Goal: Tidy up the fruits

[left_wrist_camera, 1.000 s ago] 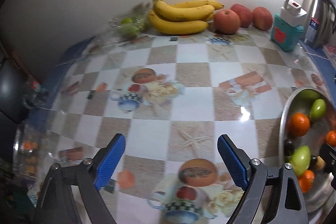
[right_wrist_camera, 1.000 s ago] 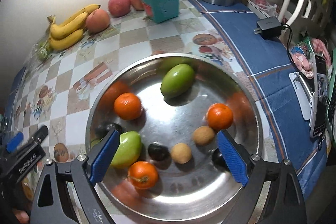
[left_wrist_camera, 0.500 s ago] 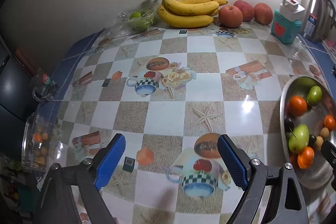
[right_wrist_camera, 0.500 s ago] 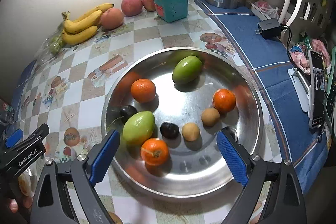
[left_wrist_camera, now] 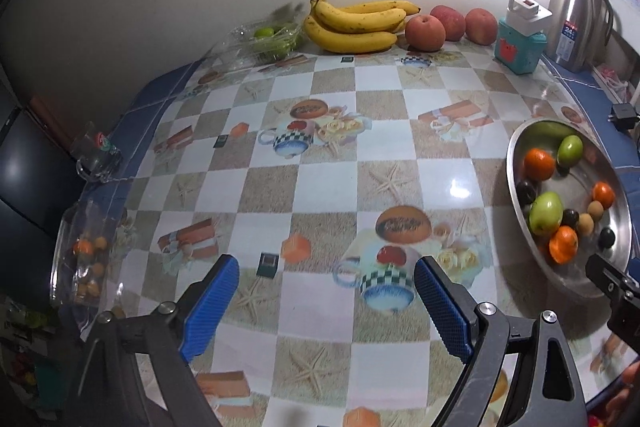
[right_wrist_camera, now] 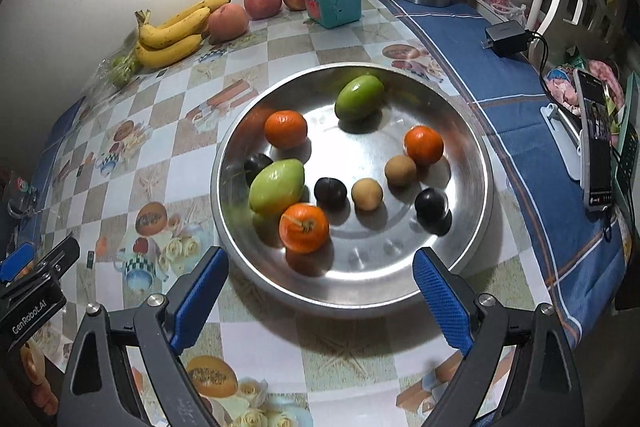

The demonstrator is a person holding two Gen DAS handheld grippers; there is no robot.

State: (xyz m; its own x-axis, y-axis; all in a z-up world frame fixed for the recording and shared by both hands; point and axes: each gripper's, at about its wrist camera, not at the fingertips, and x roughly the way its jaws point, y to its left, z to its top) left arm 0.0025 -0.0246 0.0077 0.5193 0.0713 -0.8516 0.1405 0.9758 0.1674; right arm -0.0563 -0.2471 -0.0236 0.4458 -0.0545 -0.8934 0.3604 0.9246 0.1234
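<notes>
Although both grippers stand wide open with nothing between their jaws, the right gripper (right_wrist_camera: 320,291) hangs at the lower edge of its frame just short of the steel bowl (right_wrist_camera: 476,211), while the left gripper (left_wrist_camera: 326,301) is over bare checked tablecloth (left_wrist_camera: 320,187).

The bowl, mid-frame in the right view, holds three oranges, two green mangoes, two tan round fruits and several dark plums. The nearest orange (right_wrist_camera: 304,227) touches the larger mango (right_wrist_camera: 276,187). These fruits are probably light, firm and round, so they may roll on the slick metal; I would take the orange across its middle with gentle pressure, since the plums look easiest to bruise.

Along the wall at upper left lie bananas (right_wrist_camera: 172,35) and apples (right_wrist_camera: 262,1). A clear container (left_wrist_camera: 86,259) at the left edge of the left view holds small orange fruits.
</notes>
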